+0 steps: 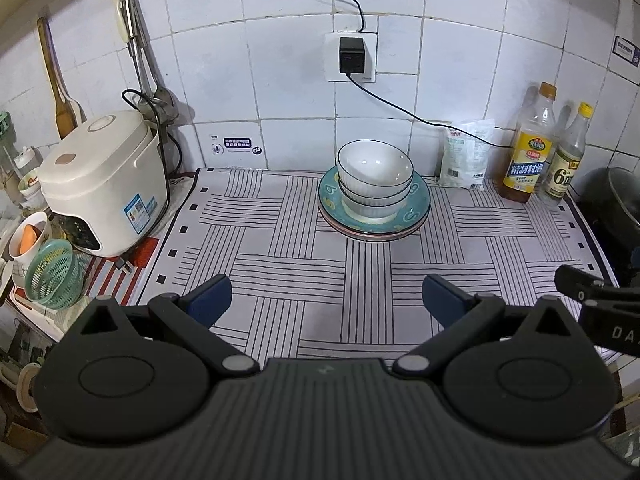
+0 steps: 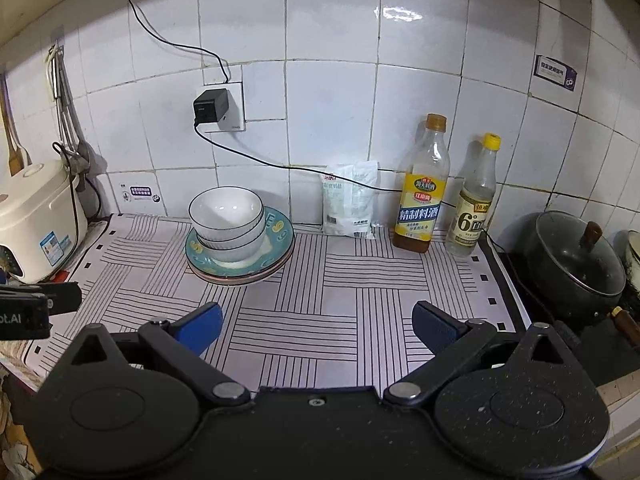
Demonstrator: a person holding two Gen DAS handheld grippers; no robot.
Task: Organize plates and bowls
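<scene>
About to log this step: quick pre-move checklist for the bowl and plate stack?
1. Left gripper open, empty: ok.
2. Right gripper open, empty: ok.
3. Bowls nested upright on the teal plate: ok.
4. Plates stacked flush: ok; exact count: cannot tell.
5. Mat between grippers and stack free of objects: ok.
6. Black cable clear of the stack: ok, it runs behind, along the wall.
</scene>
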